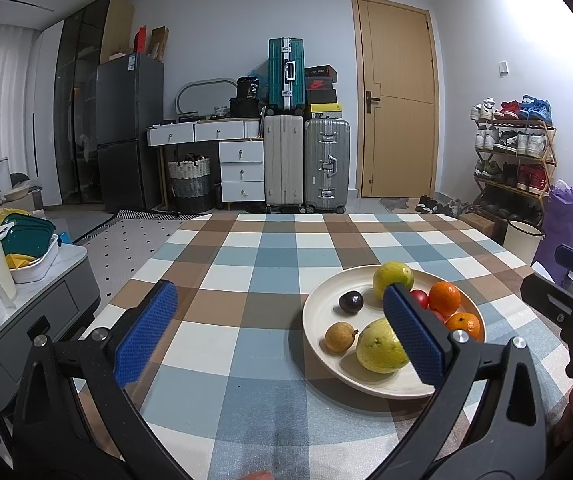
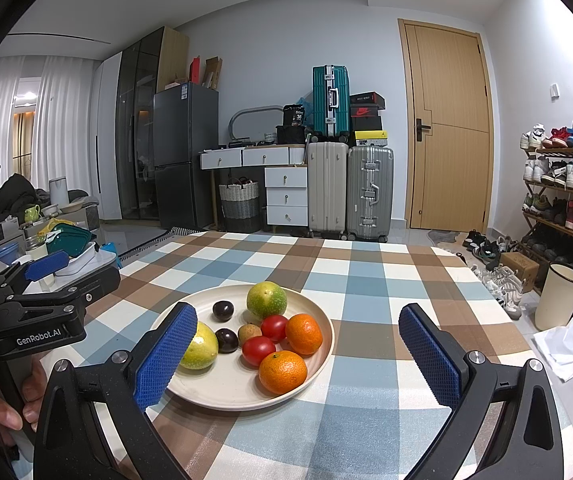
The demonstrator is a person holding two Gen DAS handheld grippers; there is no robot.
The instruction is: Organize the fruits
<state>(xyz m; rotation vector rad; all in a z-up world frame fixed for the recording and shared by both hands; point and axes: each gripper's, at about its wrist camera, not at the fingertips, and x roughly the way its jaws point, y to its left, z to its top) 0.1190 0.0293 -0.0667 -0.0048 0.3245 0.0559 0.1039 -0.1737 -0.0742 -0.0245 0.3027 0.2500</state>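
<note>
Checked tablecloth (image 2: pixel 366 280) held plate (image 2: pixel 222 394) of fruit; both grippers, left (image 1: pixel 282 330) and right (image 2: pixel 298 354), gaped empty; best pinch orange (image 2: pixel 283 367) centrally, gently.

A checked tablecloth (image 2: pixel 366 280) in blue, brown and white covers the table. Against the far wall a teal suitcase (image 2: pixel 330 100) stands on top of a beige suitcase (image 2: pixel 327 188), just beside a silver suitcase (image 2: pixel 370 192), with white drawers (image 2: pixel 286 196) and a woven basket (image 2: pixel 239 200) to their left. A wooden door (image 2: pixel 448 128) is shut, a shoe rack (image 2: pixel 562 192) stands at the right, and a dark fridge (image 2: pixel 184 152) at the left.
</note>
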